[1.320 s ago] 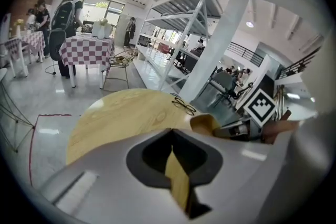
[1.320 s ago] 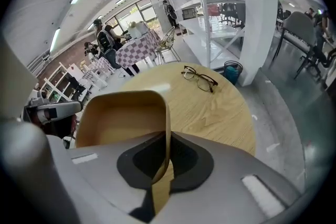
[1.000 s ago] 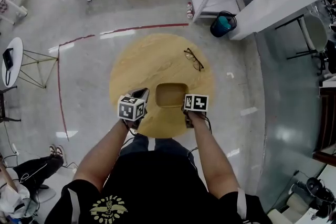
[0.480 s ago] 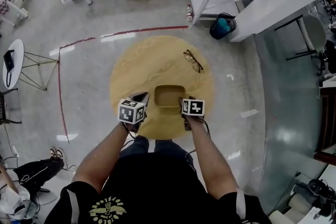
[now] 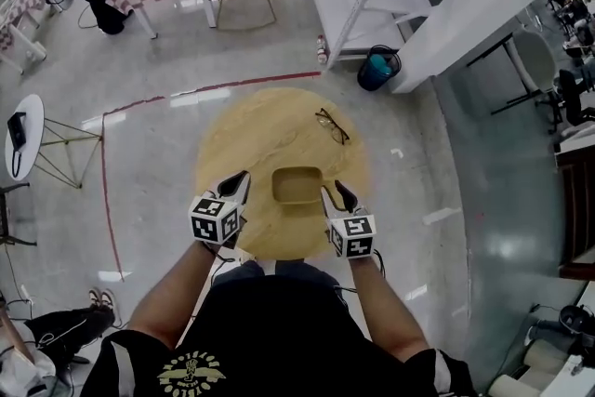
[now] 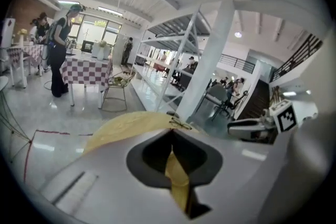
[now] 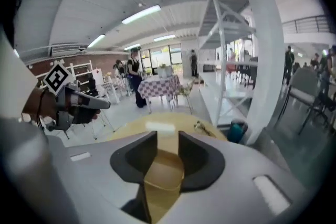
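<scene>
While left gripper (image 5: 239,181) hangs pinched closed beside wooden tray (image 5: 297,185), right gripper (image 5: 336,196) sits jaws spread, empty, at tray's other side; glasses (image 5: 328,125) lie farther back on round table (image 5: 251,135).

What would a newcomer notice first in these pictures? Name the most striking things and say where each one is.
The round wooden table in the middle of the grey floor draws the eye, with a tan square tray near the person's side and a pair of glasses further back on the right. The left gripper, fingers together, and the right gripper, fingers apart, flank the tray without gripping it.
</scene>
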{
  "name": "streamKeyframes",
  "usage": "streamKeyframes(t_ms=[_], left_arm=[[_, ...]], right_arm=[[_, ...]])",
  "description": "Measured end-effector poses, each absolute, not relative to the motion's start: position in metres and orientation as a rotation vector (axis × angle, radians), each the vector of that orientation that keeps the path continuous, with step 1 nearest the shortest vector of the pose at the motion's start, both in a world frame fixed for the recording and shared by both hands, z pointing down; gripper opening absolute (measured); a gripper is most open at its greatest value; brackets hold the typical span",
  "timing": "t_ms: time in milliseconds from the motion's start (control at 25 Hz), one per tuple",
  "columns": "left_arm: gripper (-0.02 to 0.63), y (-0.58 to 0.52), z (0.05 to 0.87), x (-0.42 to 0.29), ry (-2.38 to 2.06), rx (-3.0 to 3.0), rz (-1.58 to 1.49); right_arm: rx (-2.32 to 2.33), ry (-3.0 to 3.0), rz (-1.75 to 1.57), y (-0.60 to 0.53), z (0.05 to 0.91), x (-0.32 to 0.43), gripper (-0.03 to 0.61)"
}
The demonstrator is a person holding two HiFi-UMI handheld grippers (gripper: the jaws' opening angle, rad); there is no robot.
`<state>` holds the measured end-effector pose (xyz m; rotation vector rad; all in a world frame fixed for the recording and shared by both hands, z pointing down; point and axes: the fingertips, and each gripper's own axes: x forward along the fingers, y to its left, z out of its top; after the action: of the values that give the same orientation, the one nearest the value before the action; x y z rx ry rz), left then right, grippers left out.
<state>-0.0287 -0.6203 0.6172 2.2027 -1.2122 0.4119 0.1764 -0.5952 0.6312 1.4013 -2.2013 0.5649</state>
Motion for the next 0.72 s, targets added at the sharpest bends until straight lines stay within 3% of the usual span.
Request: streamKeyframes(t_ms=[80, 160, 360, 720], left_arm=[[0.002, -0.618, 0.576, -0.021, -1.167, 2.314, 0.308], [0.003, -0.611, 0.535, -0.011, -1.126, 2.445, 0.241], [0.003, -0.597, 0.465, -0.009, -1.245, 2.613, 0.135], [0.002, -0.578, 0.408, -0.017, -1.335, 2.781, -0.036]], right_arm=[[1.491, -2.284, 0.406, -0.594, 0.580, 0.173, 0.048], [1.560, -2.357, 0.256, -0.592, 0.535, 0.167, 0.002], [1.613, -2.442, -0.067, -0.578, 0.460, 0.147, 0.000], [1.742, -2.549, -0.003, -0.561, 0.415, 0.137, 0.000]])
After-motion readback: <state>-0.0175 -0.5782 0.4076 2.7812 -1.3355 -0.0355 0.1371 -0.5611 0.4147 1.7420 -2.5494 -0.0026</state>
